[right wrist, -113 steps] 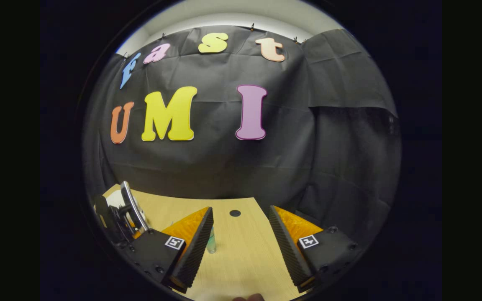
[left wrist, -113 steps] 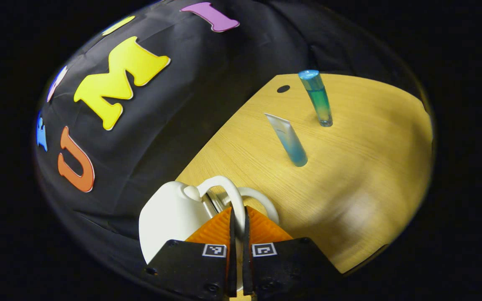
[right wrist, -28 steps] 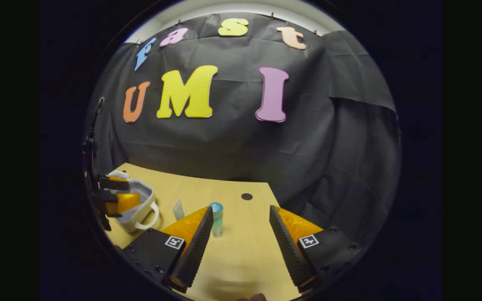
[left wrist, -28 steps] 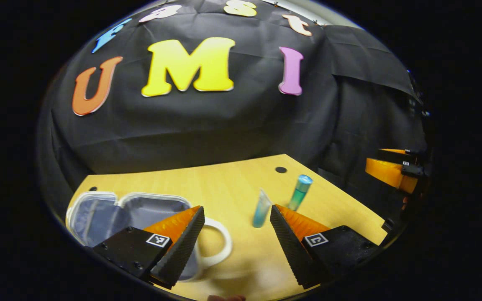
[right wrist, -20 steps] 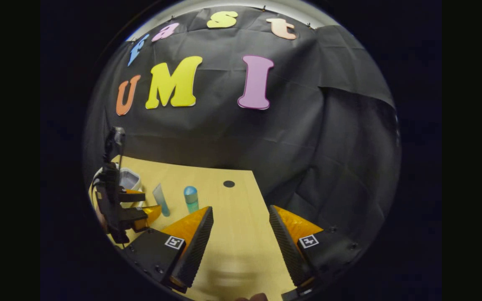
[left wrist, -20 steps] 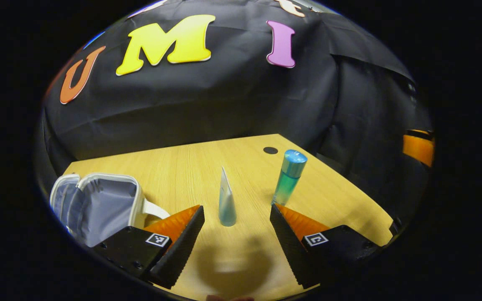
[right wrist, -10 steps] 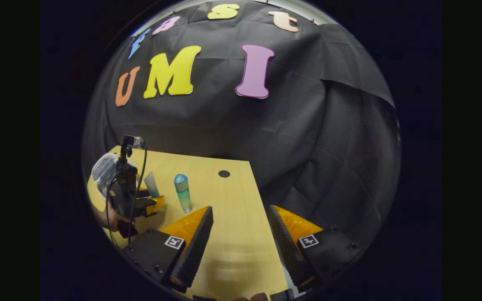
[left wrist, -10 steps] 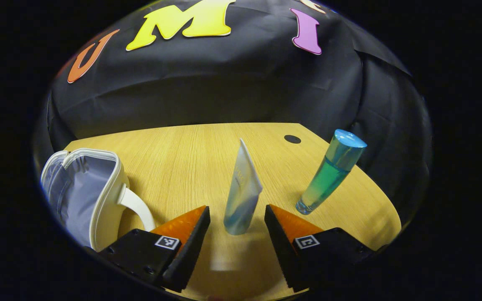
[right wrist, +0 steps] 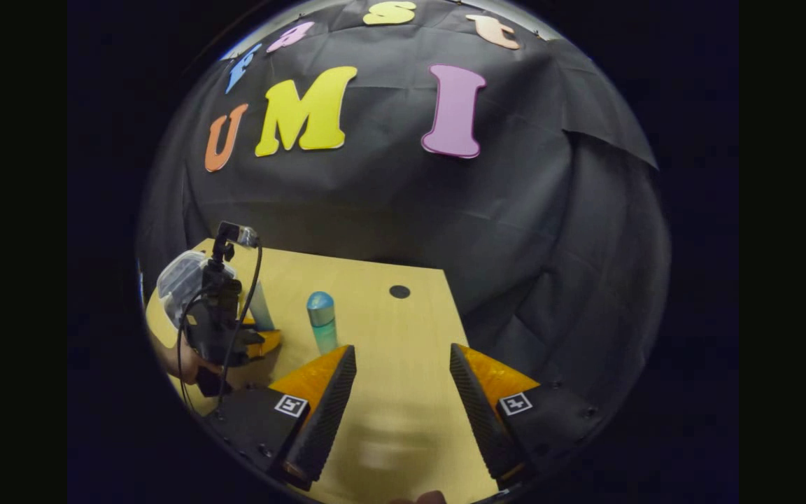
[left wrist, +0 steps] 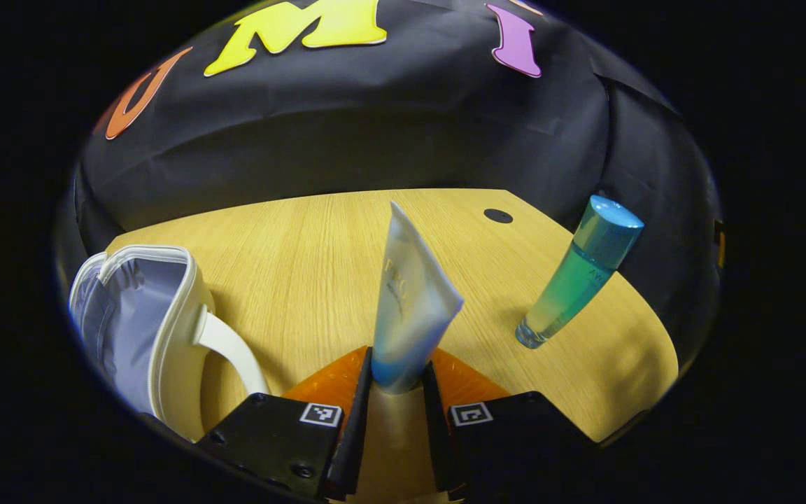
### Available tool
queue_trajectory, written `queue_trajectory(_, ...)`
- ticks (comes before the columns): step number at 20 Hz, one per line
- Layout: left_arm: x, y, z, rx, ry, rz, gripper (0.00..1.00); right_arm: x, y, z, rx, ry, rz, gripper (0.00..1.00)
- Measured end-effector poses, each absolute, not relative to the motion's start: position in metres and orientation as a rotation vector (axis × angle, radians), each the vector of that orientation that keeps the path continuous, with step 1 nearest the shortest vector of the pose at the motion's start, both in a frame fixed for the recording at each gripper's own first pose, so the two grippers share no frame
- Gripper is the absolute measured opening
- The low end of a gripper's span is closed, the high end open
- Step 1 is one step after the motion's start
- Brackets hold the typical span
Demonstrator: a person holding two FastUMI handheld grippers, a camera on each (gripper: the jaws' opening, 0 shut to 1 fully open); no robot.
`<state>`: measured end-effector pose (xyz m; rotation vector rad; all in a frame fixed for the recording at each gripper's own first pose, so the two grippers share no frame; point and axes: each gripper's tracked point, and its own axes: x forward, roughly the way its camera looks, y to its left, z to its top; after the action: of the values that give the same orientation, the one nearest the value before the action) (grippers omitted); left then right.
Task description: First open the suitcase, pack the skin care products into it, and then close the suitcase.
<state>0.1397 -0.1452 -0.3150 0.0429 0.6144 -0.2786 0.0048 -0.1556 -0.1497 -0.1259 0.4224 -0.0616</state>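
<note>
A pale tube [left wrist: 410, 301] stands cap-down on the wooden table [left wrist: 291, 245], and my left gripper [left wrist: 397, 360] is shut on its lower end. To its right stands a blue-green bottle [left wrist: 578, 273] with a blue cap, upright and untouched. The small white suitcase [left wrist: 137, 315] lies open at the left, grey lining showing, handle [left wrist: 231, 343] toward me. In the right gripper view my right gripper [right wrist: 401, 348] hangs open over bare table with nothing between its fingers. That view also has the bottle [right wrist: 322, 322], the tube [right wrist: 261, 308], the suitcase [right wrist: 182, 276] and the left gripper [right wrist: 235, 336].
A hand [right wrist: 172, 360] holds the left gripper at the table's left side. A small dark hole [left wrist: 498, 215] marks the table near its far right corner. The black cloth wall rises just behind the table's far edge.
My left gripper moved forward and closed on the tube, which stood between open fingers half a second ago. The right gripper stayed open and shifted only slightly.
</note>
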Motion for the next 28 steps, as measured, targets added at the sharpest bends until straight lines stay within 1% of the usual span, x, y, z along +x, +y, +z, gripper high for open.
queue_trajectory(1, 0.134, -0.143, -0.305, 0.037, 0.611, -0.283, 0.50, 0.012, -0.147, -0.156, -0.116, 0.424, -0.035, 0.80)
queue_trajectory(2, 0.129, -0.142, -0.292, 0.019, 0.600, -0.291, 0.50, 0.019, -0.138, -0.164, -0.109, 0.425, -0.012, 0.80)
queue_trajectory(3, 0.122, -0.142, -0.278, -0.004, 0.588, -0.301, 0.42, 0.026, -0.128, -0.174, -0.101, 0.434, 0.011, 0.80)
queue_trajectory(5, 0.107, -0.137, -0.251, -0.030, 0.568, -0.314, 0.41, 0.041, -0.106, -0.194, -0.072, 0.452, 0.055, 0.81)
queue_trajectory(8, 0.083, -0.125, -0.227, -0.079, 0.567, -0.319, 0.41, 0.071, -0.082, -0.222, -0.023, 0.467, 0.076, 0.81)
queue_trajectory(11, 0.068, -0.093, -0.206, -0.121, 0.571, -0.262, 0.41, 0.102, -0.072, -0.255, 0.017, 0.510, 0.062, 0.81)
queue_trajectory(14, 0.061, -0.056, -0.198, -0.141, 0.575, -0.200, 0.41, 0.121, -0.064, -0.274, 0.051, 0.544, 0.056, 0.79)
queue_trajectory(16, 0.058, -0.027, -0.193, -0.136, 0.572, -0.154, 0.41, 0.128, -0.064, -0.278, 0.083, 0.553, 0.038, 0.70)
queue_trajectory(17, 0.056, -0.012, -0.190, -0.135, 0.572, -0.132, 0.41, 0.132, -0.062, -0.279, 0.092, 0.555, 0.030, 0.64)
queue_trajectory(20, 0.052, 0.038, -0.199, -0.106, 0.605, -0.067, 0.41, 0.138, -0.069, -0.279, 0.081, 0.557, -0.004, 0.59)
queue_trajectory(22, 0.049, 0.070, -0.206, -0.093, 0.626, -0.028, 0.41, 0.140, -0.070, -0.278, 0.067, 0.561, -0.025, 0.41)
queue_trajectory(23, 0.048, 0.085, -0.210, -0.090, 0.638, -0.014, 0.41, 0.143, -0.071, -0.279, 0.047, 0.563, -0.033, 0.41)
queue_trajectory(24, 0.047, 0.098, -0.216, -0.084, 0.654, -0.003, 0.41, 0.142, -0.071, -0.278, 0.028, 0.572, -0.033, 0.39)
queue_trajectory(25, 0.047, 0.109, -0.224, -0.071, 0.682, 0.003, 0.41, 0.139, -0.069, -0.274, 0.033, 0.579, -0.022, 0.38)
queue_trajectory(26, 0.046, 0.119, -0.233, -0.059, 0.704, 0.005, 0.41, 0.135, -0.065, -0.269, 0.044, 0.586, -0.008, 0.35)
queue_trajectory(28, 0.047, 0.135, -0.254, -0.038, 0.755, 0.001, 0.41, 0.118, -0.060, -0.253, 0.045, 0.587, 0.017, 0.35)
